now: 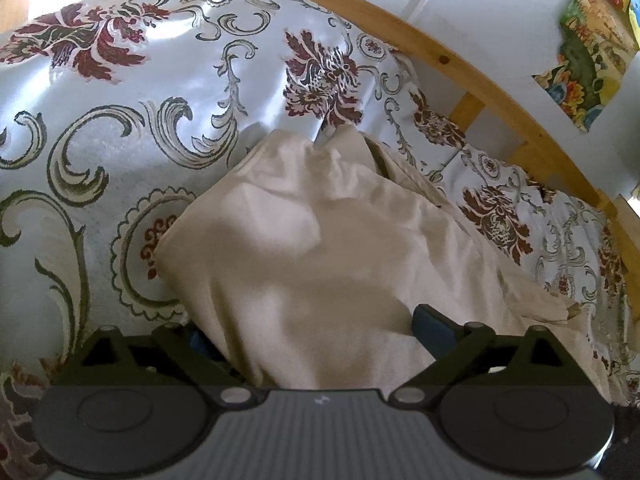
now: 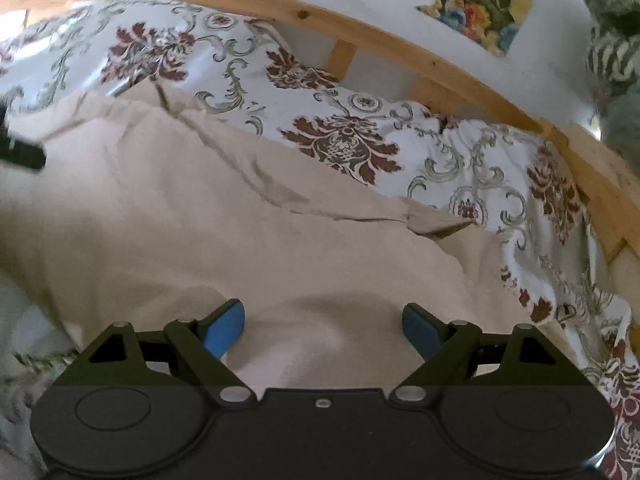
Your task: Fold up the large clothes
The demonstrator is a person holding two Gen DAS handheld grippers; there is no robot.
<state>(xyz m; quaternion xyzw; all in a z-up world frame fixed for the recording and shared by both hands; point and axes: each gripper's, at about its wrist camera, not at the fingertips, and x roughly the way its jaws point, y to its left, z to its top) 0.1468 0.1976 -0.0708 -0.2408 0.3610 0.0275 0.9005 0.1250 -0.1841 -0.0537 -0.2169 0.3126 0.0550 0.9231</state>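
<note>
A large beige garment (image 1: 320, 240) lies bunched on a floral bedspread (image 1: 120, 128). In the left wrist view the cloth rises between my left gripper's (image 1: 316, 332) wide-set jaws and hides the left pad; the right blue pad (image 1: 430, 326) shows. The jaws stand apart, with the cloth draped between them. In the right wrist view the same garment (image 2: 240, 220) spreads flat and wide. My right gripper (image 2: 324, 328) is open just above it, both blue pads (image 2: 224, 330) clear of the cloth.
A curved wooden bed rail (image 2: 360, 28) runs along the far side against a white wall. A colourful picture (image 2: 480, 4) hangs on the wall. A dark object (image 2: 22, 156) sits at the left edge of the right wrist view.
</note>
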